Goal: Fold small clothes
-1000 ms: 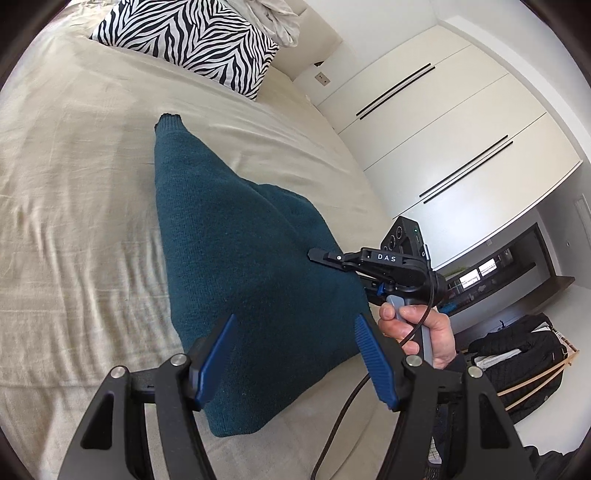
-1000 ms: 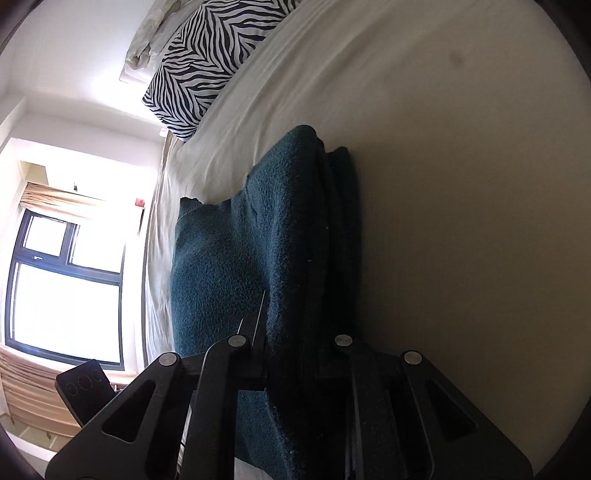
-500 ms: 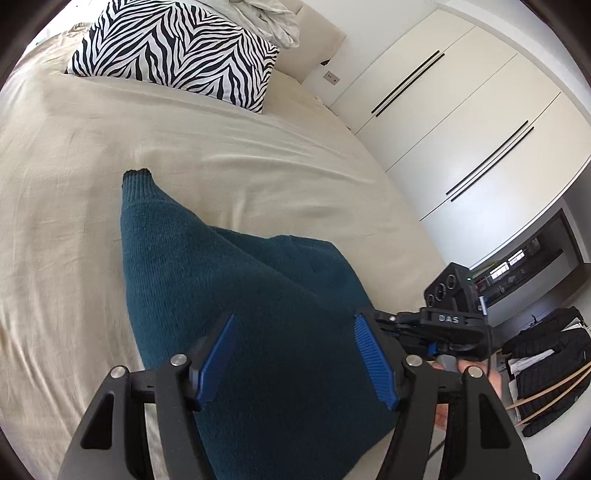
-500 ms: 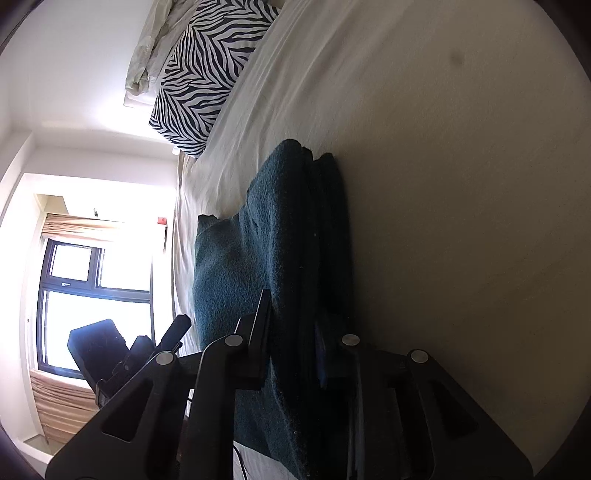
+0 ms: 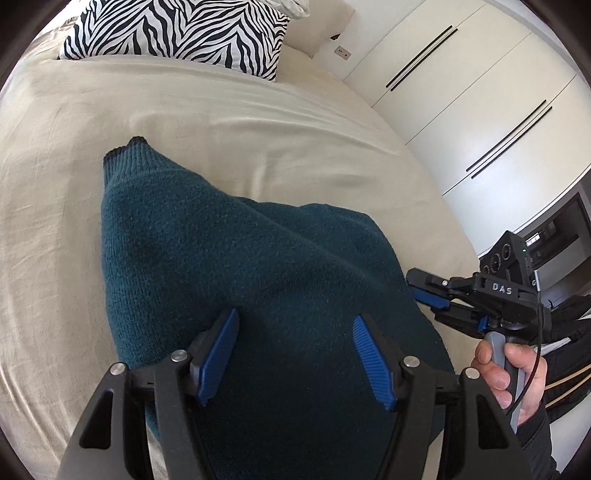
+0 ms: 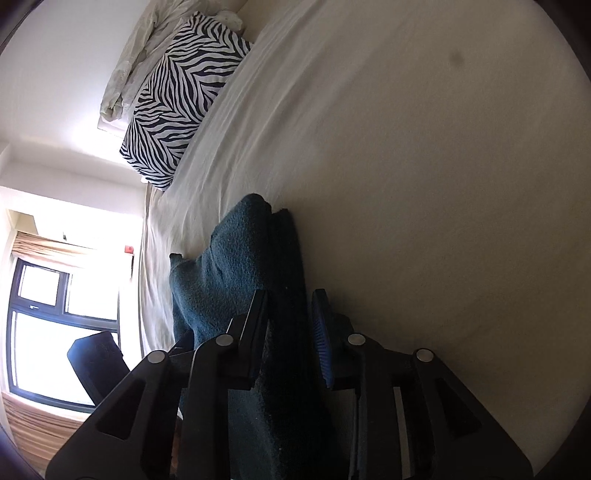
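A dark teal knit sweater (image 5: 236, 280) lies partly folded on the beige bed (image 5: 221, 118), one sleeve cuff pointing toward the pillow. My left gripper (image 5: 293, 354) is open and empty, hovering just above the sweater's near part. My right gripper (image 5: 424, 291) is at the sweater's right edge. In the right wrist view the right gripper (image 6: 288, 332) has its jaws partly apart, straddling the stacked edge of the sweater (image 6: 236, 258), with a gap at the blue pad.
A zebra-striped pillow (image 5: 184, 33) sits at the head of the bed, also seen in the right wrist view (image 6: 177, 96). White wardrobe doors (image 5: 461, 85) stand to the right. A window (image 6: 55, 332) is beyond the far bedside.
The left gripper moved forward and lower over the sweater. The right gripper's jaws widened, loosening from the sweater edge they were clamped on, and its view swung slightly.
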A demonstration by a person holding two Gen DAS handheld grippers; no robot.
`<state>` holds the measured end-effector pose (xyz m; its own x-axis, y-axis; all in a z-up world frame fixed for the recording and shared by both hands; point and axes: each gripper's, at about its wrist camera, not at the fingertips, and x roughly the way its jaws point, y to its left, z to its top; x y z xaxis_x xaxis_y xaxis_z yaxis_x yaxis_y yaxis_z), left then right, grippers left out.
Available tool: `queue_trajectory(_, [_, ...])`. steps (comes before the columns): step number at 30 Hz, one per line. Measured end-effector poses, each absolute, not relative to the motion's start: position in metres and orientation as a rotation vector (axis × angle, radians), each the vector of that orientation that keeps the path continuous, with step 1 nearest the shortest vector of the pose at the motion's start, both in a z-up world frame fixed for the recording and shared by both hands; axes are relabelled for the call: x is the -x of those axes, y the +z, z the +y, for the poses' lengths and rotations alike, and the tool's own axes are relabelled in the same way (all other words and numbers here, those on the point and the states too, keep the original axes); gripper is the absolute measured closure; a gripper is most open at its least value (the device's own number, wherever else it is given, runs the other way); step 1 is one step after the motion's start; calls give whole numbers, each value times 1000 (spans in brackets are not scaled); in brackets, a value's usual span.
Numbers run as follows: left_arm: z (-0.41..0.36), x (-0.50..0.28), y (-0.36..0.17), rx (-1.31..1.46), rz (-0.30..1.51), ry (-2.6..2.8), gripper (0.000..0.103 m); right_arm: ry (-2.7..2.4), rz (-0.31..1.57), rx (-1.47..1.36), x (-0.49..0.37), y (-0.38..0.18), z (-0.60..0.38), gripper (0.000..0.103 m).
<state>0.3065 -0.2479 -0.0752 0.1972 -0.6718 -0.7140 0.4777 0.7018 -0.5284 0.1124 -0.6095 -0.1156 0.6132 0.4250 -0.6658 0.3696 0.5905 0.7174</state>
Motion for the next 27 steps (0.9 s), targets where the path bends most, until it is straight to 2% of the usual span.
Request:
queue_trajectory(3, [-251, -304, -75, 194, 1110, -804, 37, 85, 884, -928, -124, -82, -602, 80])
queue_trajectory(6, [-252, -307, -76, 200, 1122, -800, 37, 146, 916, -877, -160, -65, -583, 80])
queue_trajectory(11, [-253, -312, -79, 213, 1143, -803, 38, 173, 1082, -904, -208, -106, -561, 80])
queue_trajectory(14, [-248, -316, -81, 254, 1162, -800, 45, 184, 1013, -962, -209, -122, -575, 92])
queue_trajectory(17, [-241, -318, -82, 277, 1176, -798, 54, 159, 992, -986, -197, -121, -586, 92])
queue_trajectory(18, [-237, -318, -81, 299, 1180, -798, 58, 143, 990, -959, -190, -114, -586, 88])
queue_trajectory(21, [-222, -311, -70, 361, 1181, -783, 58, 145, 973, -898, -158, -92, -580, 87])
queue_trajectory(27, [-213, -246, -35, 228, 1059, -791, 58, 284, 978, -821, -73, -73, -548, 87])
